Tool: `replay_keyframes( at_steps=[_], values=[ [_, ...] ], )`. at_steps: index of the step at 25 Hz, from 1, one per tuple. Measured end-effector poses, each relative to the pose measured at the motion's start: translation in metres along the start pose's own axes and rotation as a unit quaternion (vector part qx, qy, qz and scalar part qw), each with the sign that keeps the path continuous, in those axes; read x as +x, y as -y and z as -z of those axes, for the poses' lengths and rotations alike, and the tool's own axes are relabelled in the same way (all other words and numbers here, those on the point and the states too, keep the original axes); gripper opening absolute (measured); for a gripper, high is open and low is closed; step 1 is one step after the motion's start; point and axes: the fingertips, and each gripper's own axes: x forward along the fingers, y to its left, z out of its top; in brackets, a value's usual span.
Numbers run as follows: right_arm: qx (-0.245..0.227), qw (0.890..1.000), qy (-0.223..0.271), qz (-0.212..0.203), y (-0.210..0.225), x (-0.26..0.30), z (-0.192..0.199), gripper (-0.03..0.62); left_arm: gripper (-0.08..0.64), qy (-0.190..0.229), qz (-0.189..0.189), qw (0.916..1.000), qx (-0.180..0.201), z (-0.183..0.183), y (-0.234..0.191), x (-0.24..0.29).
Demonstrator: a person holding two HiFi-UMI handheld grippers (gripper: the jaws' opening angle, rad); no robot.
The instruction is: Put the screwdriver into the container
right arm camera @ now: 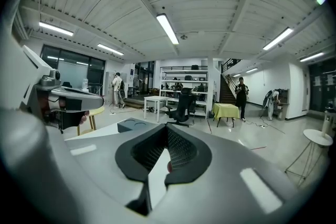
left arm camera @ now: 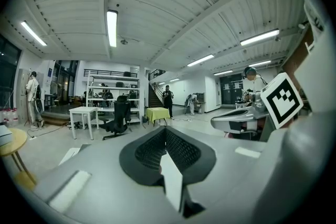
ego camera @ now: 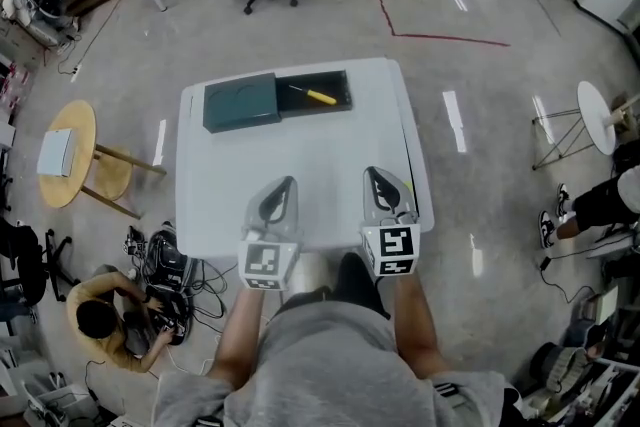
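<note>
Observed left gripper (ego camera: 286, 185) and right gripper (ego camera: 377, 177) side by side above near edge of white table (ego camera: 300, 185). Held on bare forearms stretched straight forward from the torso, roughly parallel. Pointing toward the table's far edge, tipped only slightly downward, marker cubes toward the body. Read both pairs of jaws as pressed fully together, gripping nothing. Found yellow-handled screwdriver (ego camera: 318, 96) lying inside open right half of dark container (ego camera: 338, 75) at far edge, well apart from both grippers. Noted green lid (ego camera: 240, 102) covering container's left half.
</note>
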Motion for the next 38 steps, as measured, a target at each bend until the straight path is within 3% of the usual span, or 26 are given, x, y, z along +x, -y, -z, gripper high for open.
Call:
replay_keyframes(
  at_steps=[7, 21, 38],
  values=[
    [-0.020, 1.000, -0.012, 0.002, -0.019, -0.026, 0.019, 0.004, 0.011, -0.007, 0.002, 1.0000, -0.001, 0.012, 0.000, -0.026],
    [-0.010, 0.999, -0.028, 0.018, -0.022, -0.063, 0.045, 0.003, 0.011, -0.019, -0.004, 0.9998, -0.003, 0.026, -0.006, -0.056],
    [-0.008, 1.000, -0.027, 0.002, -0.029, -0.062, 0.043, 0.003, 0.011, -0.020, -0.003, 0.9998, -0.004, 0.027, -0.007, -0.054]
  ],
)
